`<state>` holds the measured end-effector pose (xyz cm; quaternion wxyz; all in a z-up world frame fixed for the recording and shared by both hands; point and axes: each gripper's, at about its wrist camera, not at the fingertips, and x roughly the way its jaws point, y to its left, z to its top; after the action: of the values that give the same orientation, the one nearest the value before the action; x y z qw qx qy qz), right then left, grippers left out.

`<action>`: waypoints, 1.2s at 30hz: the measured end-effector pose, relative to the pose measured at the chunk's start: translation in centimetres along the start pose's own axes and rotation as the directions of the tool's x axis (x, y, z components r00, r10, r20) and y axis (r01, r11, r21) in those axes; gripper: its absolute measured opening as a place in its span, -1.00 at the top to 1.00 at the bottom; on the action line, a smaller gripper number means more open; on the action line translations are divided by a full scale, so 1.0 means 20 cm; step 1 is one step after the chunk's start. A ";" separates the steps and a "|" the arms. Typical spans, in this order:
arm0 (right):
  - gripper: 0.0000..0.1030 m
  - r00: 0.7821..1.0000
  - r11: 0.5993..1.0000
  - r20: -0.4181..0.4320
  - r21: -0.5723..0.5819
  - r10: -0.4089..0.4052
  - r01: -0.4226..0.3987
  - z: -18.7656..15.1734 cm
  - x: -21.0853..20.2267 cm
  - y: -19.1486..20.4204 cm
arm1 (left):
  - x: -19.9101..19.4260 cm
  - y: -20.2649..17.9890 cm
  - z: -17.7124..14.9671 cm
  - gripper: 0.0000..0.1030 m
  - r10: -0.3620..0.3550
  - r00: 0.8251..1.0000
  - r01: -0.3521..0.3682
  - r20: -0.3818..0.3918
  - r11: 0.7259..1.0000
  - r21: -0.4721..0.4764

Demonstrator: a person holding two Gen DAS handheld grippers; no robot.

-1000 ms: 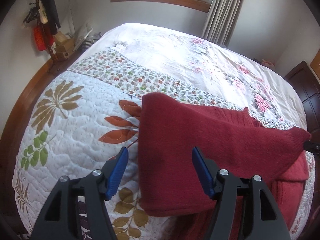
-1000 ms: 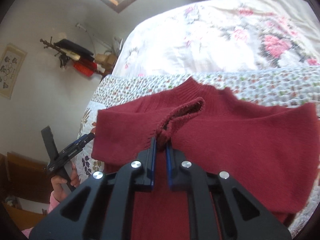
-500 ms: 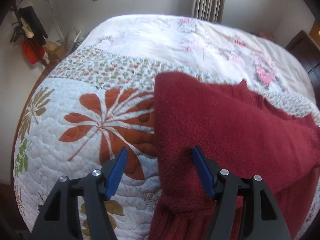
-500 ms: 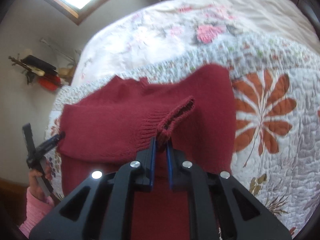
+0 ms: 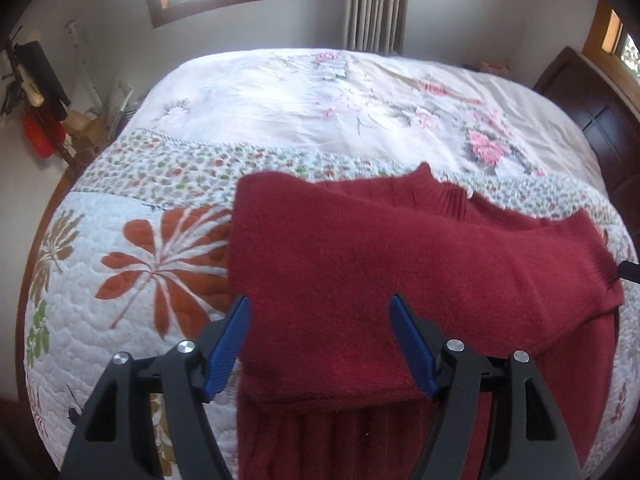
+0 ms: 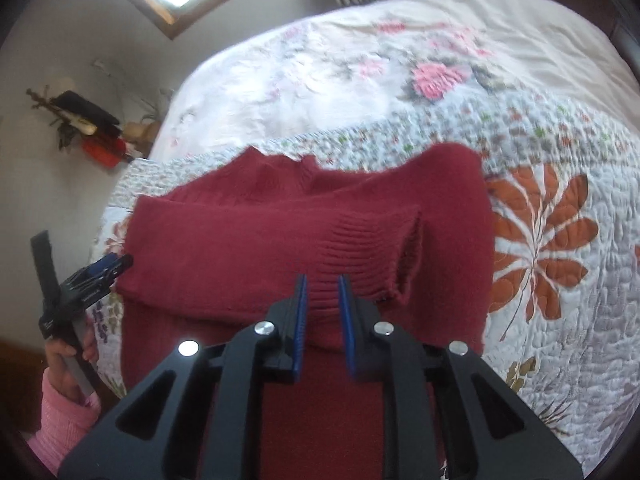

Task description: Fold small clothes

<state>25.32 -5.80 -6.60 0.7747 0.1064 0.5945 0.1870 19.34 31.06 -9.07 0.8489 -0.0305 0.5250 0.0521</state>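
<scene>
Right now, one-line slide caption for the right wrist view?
Right tongs open above the ribbed sleeve cuff of a red sweater on a quilted bed.

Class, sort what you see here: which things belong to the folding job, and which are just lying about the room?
Belongs to the job:
dark red knitted sweater
left tongs, open
right tongs, open

Just lying about:
white quilted bedspread with orange leaf print
grey pleated curtain
red bag on the wall rack

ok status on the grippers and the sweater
Left gripper open over dark red knitted sweater. Right gripper part open, cuff released. Nothing in the way.
</scene>
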 end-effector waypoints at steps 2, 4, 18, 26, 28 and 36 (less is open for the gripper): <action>0.72 0.999 0.999 -0.034 0.038 -0.033 0.034 -0.01 0.08 -0.04 | 0.08 0.00 -0.02 -0.39 0.006 0.999 -0.006 -0.047 1.000 -0.004; 0.74 0.999 0.998 -0.038 0.055 -0.022 0.024 -0.03 0.12 -0.06 | 0.13 -0.01 -0.05 -0.42 0.027 0.998 -0.027 -0.048 1.000 0.014; 0.16 0.998 0.997 0.062 -0.081 0.004 0.001 -0.48 -0.32 0.02 | -0.32 0.19 -0.36 -0.61 -0.022 1.000 0.022 0.007 0.999 0.045; 0.00 0.999 0.998 -0.005 -0.027 -0.051 0.051 -1.04 -0.34 -0.13 | -0.44 0.34 -0.99 -0.61 -0.045 0.989 0.054 -0.141 0.997 0.060; -0.01 0.998 0.999 -0.036 0.010 -0.048 0.048 -1.16 -0.33 -0.17 | -0.43 0.37 -1.11 -0.61 -0.074 0.979 0.082 -0.190 0.996 0.035; -0.08 0.992 0.998 -0.124 0.057 -0.021 0.028 -1.43 -0.30 -0.28 | -0.37 0.48 -1.45 -0.61 -0.193 0.944 0.174 -0.269 0.980 -0.092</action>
<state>-2.53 -14.99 -11.16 0.7353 0.1100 0.6477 0.1664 -10.75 37.08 -15.42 0.7670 -0.1146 0.6311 -0.0144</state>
